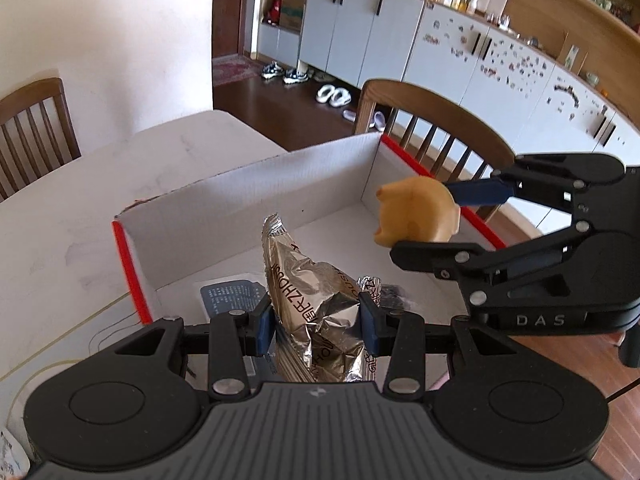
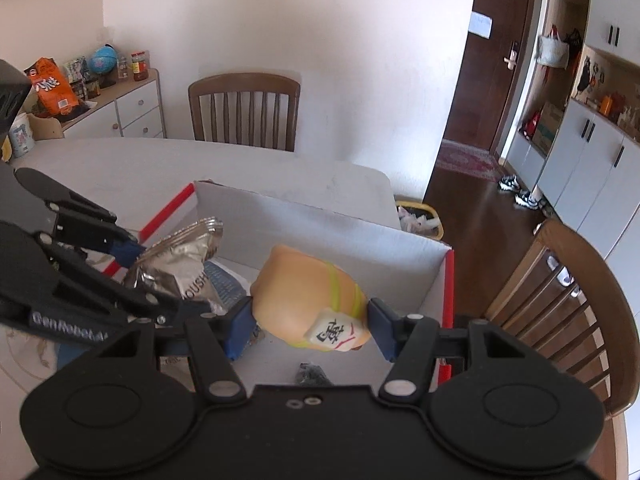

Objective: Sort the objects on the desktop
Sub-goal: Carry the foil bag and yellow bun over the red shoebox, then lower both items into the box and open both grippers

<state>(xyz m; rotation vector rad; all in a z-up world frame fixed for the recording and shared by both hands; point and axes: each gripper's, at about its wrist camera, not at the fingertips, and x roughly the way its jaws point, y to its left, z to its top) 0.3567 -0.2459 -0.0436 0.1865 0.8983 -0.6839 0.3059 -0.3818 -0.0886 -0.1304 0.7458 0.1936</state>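
A: What has the left gripper got?

B: Its jaws are closed on a crinkled silver foil snack bag, held above the open white box with red edges.

A: And the right gripper?

B: Its jaws pinch a soft peach-coloured toy with yellow bands, also over the box.

A: Where is the box?

B: It sits on the pale surface, and a blue-grey leaflet lies on its floor.

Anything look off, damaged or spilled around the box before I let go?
Nothing spilled. The foil snack bag in the left tongs is crumpled where it is pinched. The yellow squishy toy sits tilted in the right tongs. Both hang over the white box.
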